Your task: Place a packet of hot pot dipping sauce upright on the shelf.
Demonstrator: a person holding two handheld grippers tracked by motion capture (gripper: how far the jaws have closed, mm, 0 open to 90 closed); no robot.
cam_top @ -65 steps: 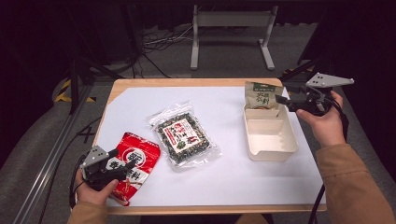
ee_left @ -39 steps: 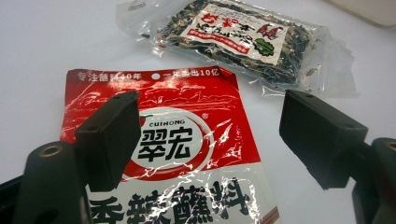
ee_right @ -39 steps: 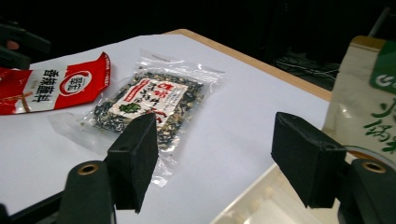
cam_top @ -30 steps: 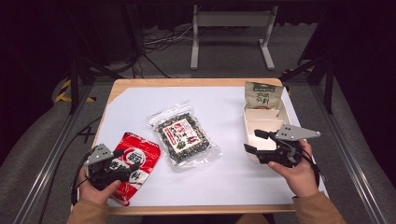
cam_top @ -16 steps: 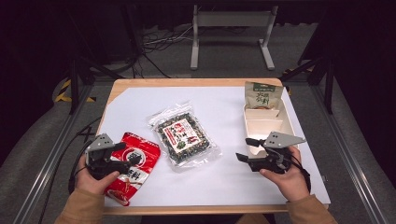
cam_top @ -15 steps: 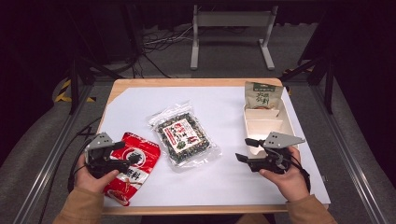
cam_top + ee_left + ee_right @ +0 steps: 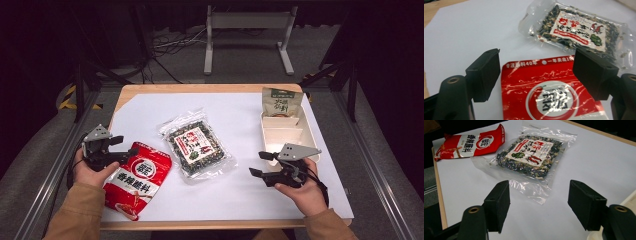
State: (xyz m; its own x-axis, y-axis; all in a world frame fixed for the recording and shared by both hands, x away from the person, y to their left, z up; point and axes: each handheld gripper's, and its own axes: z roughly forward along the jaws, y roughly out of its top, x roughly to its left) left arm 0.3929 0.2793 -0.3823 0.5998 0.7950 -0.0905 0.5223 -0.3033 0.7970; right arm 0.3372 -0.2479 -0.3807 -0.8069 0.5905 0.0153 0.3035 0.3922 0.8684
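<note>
A recording lab or studio rather than a home; a small wooden table (image 7: 150, 90) covered with a white sheet (image 7: 240, 120) stands alone on grey carpeted floor (image 7: 385, 150); aluminium frame rails (image 7: 55, 170) run along both sides of it; loose black cables (image 7: 165, 45) trail over the floor behind, beside a white metal stand (image 7: 247, 22); yellow-and-black hazard tape (image 7: 67, 102) marks the floor at left; the surroundings are dark.

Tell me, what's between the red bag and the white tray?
The clear packet of dark mix lies between the red bag and the white tray, seen from the high view.
</note>
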